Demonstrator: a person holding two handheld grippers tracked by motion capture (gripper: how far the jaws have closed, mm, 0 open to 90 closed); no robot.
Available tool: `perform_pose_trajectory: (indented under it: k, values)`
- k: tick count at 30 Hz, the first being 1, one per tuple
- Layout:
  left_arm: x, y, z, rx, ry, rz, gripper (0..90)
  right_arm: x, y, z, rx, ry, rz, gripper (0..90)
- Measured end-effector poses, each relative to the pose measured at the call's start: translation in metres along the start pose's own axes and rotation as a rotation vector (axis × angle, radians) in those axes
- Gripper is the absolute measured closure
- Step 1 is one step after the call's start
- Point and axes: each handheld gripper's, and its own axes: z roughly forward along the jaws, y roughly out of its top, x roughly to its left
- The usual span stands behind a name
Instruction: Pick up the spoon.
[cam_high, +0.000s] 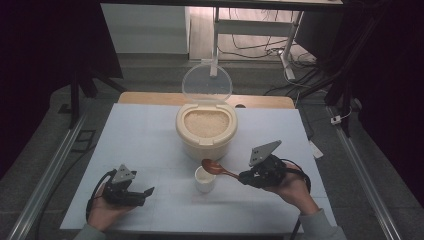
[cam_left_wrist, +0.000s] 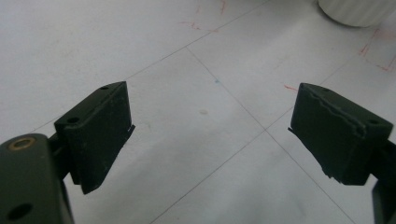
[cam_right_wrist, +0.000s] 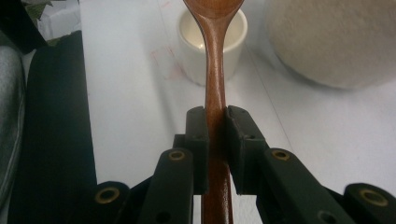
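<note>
The right tool (cam_high: 243, 176) grips one wooden spoon (cam_high: 218, 169) by its handle, with the bowl over the one small white cup (cam_high: 205, 180) near the desk's (cam_high: 140, 140) front edge. The spoon looks empty. The left tool (cam_high: 146, 194) rests wide open at the front left corner with free desk around it. One rice container (cam_high: 206, 131) stands behind the cup.

Left gripper (cam_left_wrist: 210, 135) with two black jaws wide apart, nothing between them, white surface (cam_left_wrist: 140, 37) below with thin crossing grid lines and faint red marks, base of a white ribbed cup (cam_left_wrist: 357, 11) at the top right edge of the view
</note>
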Motion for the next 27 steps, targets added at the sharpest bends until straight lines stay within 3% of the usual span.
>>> perform_pose_trajectory:
  k: [20, 27]
  values:
    - [-0.004, 0.006, -0.006, -0.026, -0.023, 0.012, 12.6, 0.011, 0.031, 0.023, 0.015, 0.007, -0.080, 78.9]
    - [-0.011, 0.014, -0.013, -0.047, -0.031, 0.039, 13.0, 0.014, 0.040, 0.034, 0.040, 0.004, -0.104, 78.9]
